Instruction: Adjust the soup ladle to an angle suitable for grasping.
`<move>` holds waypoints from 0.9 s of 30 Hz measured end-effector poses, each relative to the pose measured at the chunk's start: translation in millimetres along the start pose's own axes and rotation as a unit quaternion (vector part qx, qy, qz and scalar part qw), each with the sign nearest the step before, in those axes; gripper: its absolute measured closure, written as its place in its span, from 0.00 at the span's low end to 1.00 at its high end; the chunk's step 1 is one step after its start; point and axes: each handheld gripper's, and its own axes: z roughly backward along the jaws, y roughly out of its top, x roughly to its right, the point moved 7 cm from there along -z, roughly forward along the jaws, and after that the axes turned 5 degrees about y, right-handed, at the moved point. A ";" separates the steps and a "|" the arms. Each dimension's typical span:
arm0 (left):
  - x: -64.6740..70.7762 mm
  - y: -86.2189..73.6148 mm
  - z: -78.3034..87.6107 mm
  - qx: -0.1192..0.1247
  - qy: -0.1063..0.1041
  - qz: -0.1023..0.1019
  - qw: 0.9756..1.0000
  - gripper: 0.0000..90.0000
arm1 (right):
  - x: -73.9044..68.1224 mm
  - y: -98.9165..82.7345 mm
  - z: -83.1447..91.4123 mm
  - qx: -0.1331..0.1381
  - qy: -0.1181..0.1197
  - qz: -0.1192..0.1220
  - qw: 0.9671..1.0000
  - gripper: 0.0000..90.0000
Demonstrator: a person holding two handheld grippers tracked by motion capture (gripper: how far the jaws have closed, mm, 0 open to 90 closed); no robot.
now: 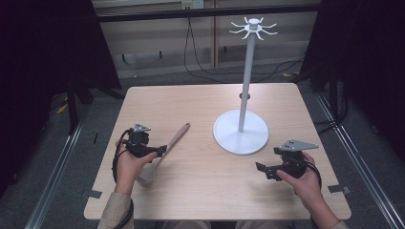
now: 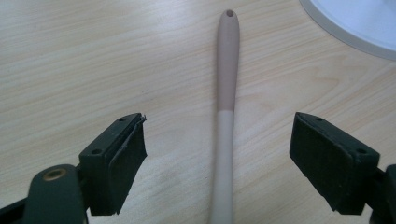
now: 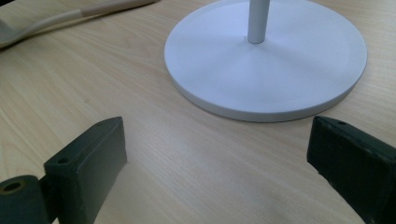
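On the pale wood-grain table (image 1: 200,186), a long spatula with a slim two-tone handle (image 1: 173,142) lies at an angle on the person's left half, its rosy-brown end pointing up toward the far side and its paler cream blade end toward the near edge. The left gripper (image 1: 161,150), black and held in the person's left hand (image 1: 128,164), sits low over the handle's cream part. Seen from the left gripper view, the handle (image 2: 226,116) runs straight up the middle between the two flat black pads (image 2: 128,149), which stand well spread with bare table on either side of it; neither pad touches it. The handle is smooth and rounded, swelling slightly toward a small hanging hole at the brown tip.

To the right of the spatula stands a white hanging rack with a broad round disc base (image 1: 240,132), a thin upright pole and a crown of small curved hooks at the top. Its base is matte and smooth with a low rim, and it sits near the handle's tip but apart from it.

The right gripper (image 1: 261,168), in the person's right hand (image 1: 305,183), hovers near the front right of the base. Its blocky black pads (image 3: 93,158) are spread wide with nothing between them, and the disc's rim (image 3: 261,114) lies just beyond.
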 end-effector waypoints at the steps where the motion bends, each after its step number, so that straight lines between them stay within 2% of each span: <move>1: 0.0 0.0 0.0 0.000 0.000 0.000 1.000 0.20 | 0.3 -0.8 -0.1 -0.002 0.000 0.000 1.000 0.05; 9: -0.6 0.6 -6.9 -0.013 0.002 -0.015 1.000 0.20 | -0.2 -0.5 1.8 0.000 0.003 -0.001 1.000 0.05; 14: -2.8 9.9 -7.0 -0.014 0.008 -0.027 1.000 0.20 | 1.8 -4.7 9.8 0.001 -0.004 -0.005 1.000 0.05; 16: -2.0 11.9 -8.1 -0.012 0.005 -0.024 1.000 0.20 | 2.0 -4.5 11.8 0.003 -0.004 -0.006 1.000 0.05; 22: 0.1 14.3 -14.4 -0.041 0.000 -0.042 0.998 0.22 | 4.4 -6.8 19.6 0.008 -0.010 -0.014 1.000 0.05; 25: 5.8 13.7 -22.4 -0.055 -0.018 -0.043 0.997 0.25 | 6.5 -9.3 20.7 0.007 -0.013 -0.017 1.000 0.05; 27: 6.0 13.4 -23.8 -0.061 -0.020 -0.048 0.997 0.26 | 6.7 -9.3 20.7 0.007 -0.014 -0.018 1.000 0.05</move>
